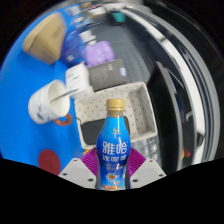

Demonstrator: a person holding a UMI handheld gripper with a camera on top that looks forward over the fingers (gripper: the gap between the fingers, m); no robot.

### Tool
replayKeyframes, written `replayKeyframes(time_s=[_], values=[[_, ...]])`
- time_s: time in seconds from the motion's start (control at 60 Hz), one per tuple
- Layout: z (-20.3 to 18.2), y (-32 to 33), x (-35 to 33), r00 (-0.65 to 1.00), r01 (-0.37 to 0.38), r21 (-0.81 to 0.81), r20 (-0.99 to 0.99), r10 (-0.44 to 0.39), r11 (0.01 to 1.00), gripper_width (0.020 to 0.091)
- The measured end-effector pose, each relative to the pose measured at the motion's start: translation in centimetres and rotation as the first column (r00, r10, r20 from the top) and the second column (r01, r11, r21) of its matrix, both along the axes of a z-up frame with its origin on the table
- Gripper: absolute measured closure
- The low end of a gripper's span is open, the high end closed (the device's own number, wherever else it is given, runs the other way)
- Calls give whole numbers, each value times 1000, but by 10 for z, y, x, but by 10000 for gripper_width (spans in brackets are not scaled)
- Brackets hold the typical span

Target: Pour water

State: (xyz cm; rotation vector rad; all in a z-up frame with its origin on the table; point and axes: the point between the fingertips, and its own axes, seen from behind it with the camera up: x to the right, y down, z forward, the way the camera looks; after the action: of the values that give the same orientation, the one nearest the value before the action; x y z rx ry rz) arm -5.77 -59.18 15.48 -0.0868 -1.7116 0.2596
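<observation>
A: While the gripper (112,176) sits low at the near edge, note the fingers: both purple pads (92,161) press the bottle's sides, so it is closed on the bottle (114,143).

B: Bottle attitude?

A: Upright, long axis vertical, yellow cap (116,104) on top, blue label facing the camera. Held between the fingers, over the blue table (25,85).

B: Target?

A: White cup (48,101), far and to the left of the bottle, apart from it, mouth tilted toward us. A purple item (97,54) lies farther off.

B: Judgement?

A: Cap looks on. Pouring likely needs it off, then a carry left and a tilt toward the cup.
</observation>
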Motion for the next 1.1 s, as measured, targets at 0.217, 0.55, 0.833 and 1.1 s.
replayKeyframes(time_s=[0.217,0.55,0.833,1.1], values=[[-18,4,13,974,137,-727,221,40,673,769],[-41,11,16,952,172,-948,229,202,267,770],[-67,5,14,955,169,-929,237,179,329,753],[-72,14,23,941,243,-924,298,157,296,331]])
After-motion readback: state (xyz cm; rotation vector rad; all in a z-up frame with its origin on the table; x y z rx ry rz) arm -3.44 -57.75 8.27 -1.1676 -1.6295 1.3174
